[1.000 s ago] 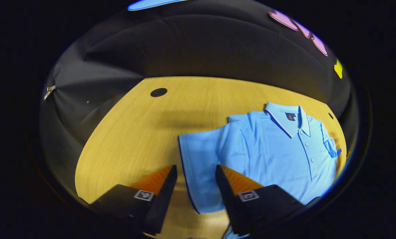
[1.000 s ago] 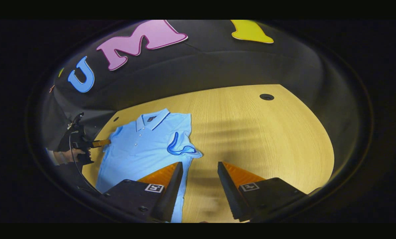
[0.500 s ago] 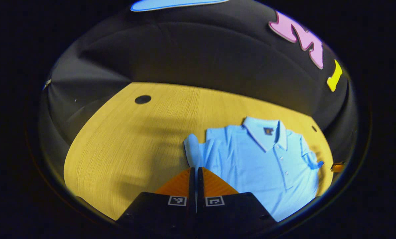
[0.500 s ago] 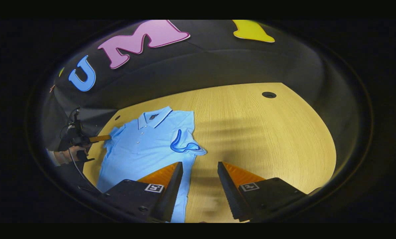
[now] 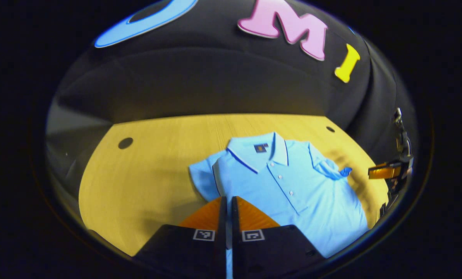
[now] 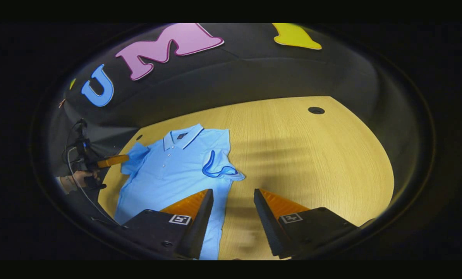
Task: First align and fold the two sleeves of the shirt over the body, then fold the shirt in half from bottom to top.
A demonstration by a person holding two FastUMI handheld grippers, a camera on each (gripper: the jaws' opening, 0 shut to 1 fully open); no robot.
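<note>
1. We see the light blue polo shirt (image 5: pixel 292 190) lying flat at centre right on the yellow wood-grain worktop (image 5: pixel 145 178).
2. Our left gripper (image 5: pixel 227 201) is pinched together on the left sleeve (image 5: pixel 201 180); a thin grip could slip mid-fold.
3. Our right gripper (image 6: pixel 231 205) stands apart, empty; the crumpled right sleeve (image 6: pixel 219 170) may fold crooked.
4. The hem is cut off.

Light-blue shirt (image 5: pixel 292 186), dark-blue trim; yellow wood-grain table (image 5: pixel 145 174)
</note>
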